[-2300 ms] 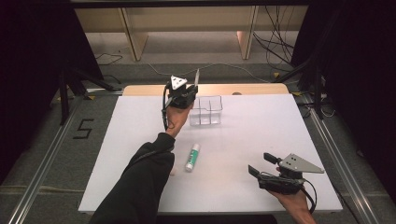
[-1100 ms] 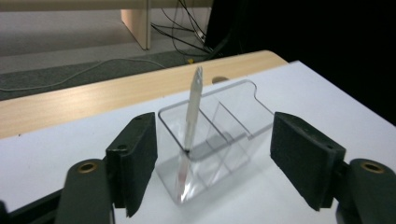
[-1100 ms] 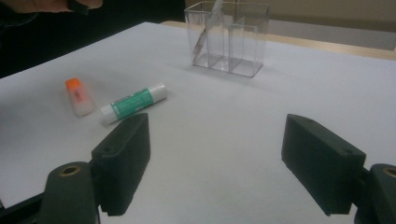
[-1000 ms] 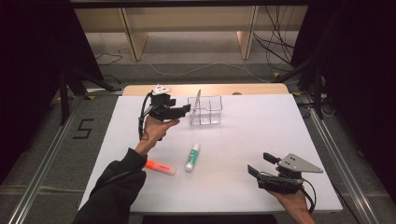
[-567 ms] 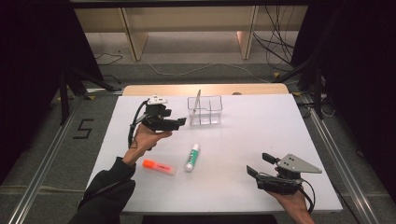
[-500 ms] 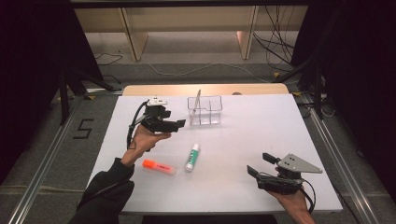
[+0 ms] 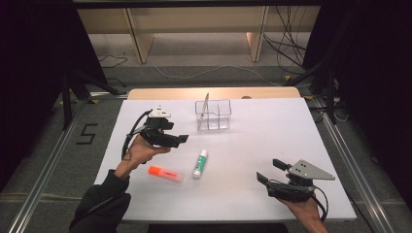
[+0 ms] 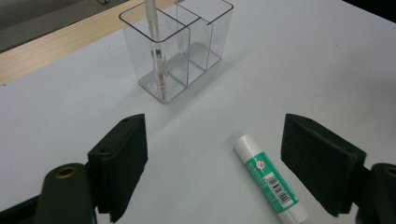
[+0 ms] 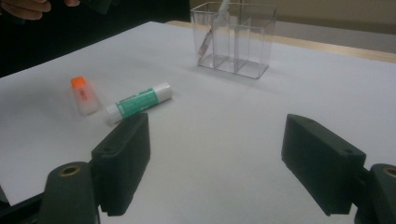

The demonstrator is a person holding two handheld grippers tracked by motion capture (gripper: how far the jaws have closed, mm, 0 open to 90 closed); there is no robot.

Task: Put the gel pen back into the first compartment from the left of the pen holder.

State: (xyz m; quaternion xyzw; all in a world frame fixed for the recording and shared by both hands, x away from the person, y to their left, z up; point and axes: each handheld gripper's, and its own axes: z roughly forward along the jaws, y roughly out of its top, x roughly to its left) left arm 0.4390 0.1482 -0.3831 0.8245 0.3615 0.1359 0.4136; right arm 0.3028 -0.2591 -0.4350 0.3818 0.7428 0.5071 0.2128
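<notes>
A clear plastic organiser point(image 7: 213, 115) point(image 8: 180, 49) point(image 9: 236, 39) with compartments stands at the back middle of the white table. A white pen point(image 7: 205, 105) point(image 8: 153, 28) leans upright in its left compartment. A green and white glue stick point(image 7: 199, 163) point(image 8: 271, 179) point(image 9: 137, 102) lies mid-table, with an orange highlighter point(image 7: 165, 173) point(image 9: 84, 95) to its left. My left gripper point(image 7: 175, 140) point(image 8: 224, 163) hovers open above the table left of the organiser, holding nothing. My right gripper point(image 7: 270, 172) point(image 9: 219, 163) rests open near the front right, also holding nothing.
The white table top point(image 7: 262, 141) has a wooden strip point(image 7: 214, 93) along its far edge. Wooden shelving point(image 7: 194, 24) and cables point(image 7: 291, 48) lie beyond on the floor. A "5" mark point(image 7: 87, 133) is on the floor at the left.
My left gripper pulled back from the organiser toward the left and front, leaving the pen standing in it. The right gripper stayed put.
</notes>
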